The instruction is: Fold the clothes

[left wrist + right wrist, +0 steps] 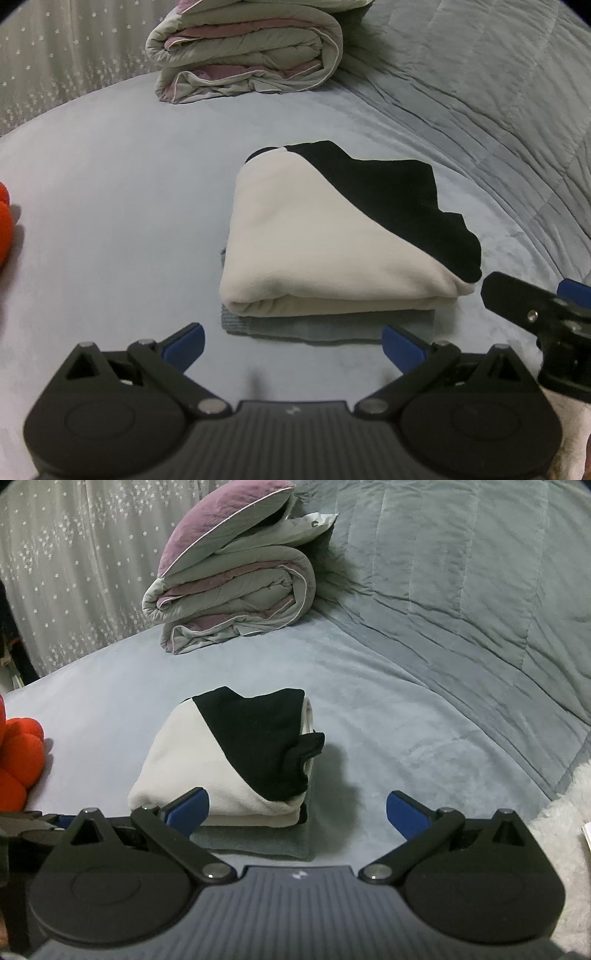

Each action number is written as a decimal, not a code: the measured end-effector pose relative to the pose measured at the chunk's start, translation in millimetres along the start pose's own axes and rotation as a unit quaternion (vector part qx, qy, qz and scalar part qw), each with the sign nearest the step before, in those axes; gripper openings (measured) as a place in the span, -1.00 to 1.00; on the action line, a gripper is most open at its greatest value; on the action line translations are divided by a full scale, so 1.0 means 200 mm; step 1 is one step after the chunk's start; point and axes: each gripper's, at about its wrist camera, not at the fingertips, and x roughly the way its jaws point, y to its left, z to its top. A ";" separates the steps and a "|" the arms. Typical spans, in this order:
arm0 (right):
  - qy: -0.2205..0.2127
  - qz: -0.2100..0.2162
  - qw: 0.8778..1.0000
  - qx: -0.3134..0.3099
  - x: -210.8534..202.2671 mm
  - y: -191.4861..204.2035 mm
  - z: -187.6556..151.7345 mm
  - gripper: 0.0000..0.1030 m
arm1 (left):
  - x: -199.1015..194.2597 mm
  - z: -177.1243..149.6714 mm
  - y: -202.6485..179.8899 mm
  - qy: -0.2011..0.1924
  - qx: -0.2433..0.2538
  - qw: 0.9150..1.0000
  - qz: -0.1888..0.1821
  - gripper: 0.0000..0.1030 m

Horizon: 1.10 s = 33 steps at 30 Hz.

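A cream and black garment (325, 236) lies folded into a thick square on the pale blue bed, on top of a flat grey folded piece (325, 326). My left gripper (293, 349) is open just in front of the stack, with nothing between its blue pads. The right gripper's black body (543, 317) shows at the stack's right corner in this view. In the right wrist view the same folded garment (207, 768) sits ahead and to the left, over the grey piece (255, 843). My right gripper (298, 814) stands open and empty, its left pad (190, 808) close to the garment's front edge.
A folded grey and purple duvet (236, 590) is piled at the far side of the bed (388, 716). A red plush toy (16, 753) lies at the left. A grey quilted cover (480, 590) rises on the right. A white fluffy fabric (565, 834) sits at the near right.
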 end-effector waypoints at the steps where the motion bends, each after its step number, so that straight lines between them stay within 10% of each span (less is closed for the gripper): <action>1: 0.000 0.001 1.000 0.000 0.00 0.00 0.00 1.00 | 0.00 0.00 0.00 0.000 0.000 1.000 0.000 0.99; 33: -0.002 0.004 1.000 -0.007 0.00 0.01 0.01 1.00 | 0.00 0.00 0.02 -0.001 -0.002 1.000 0.002 0.99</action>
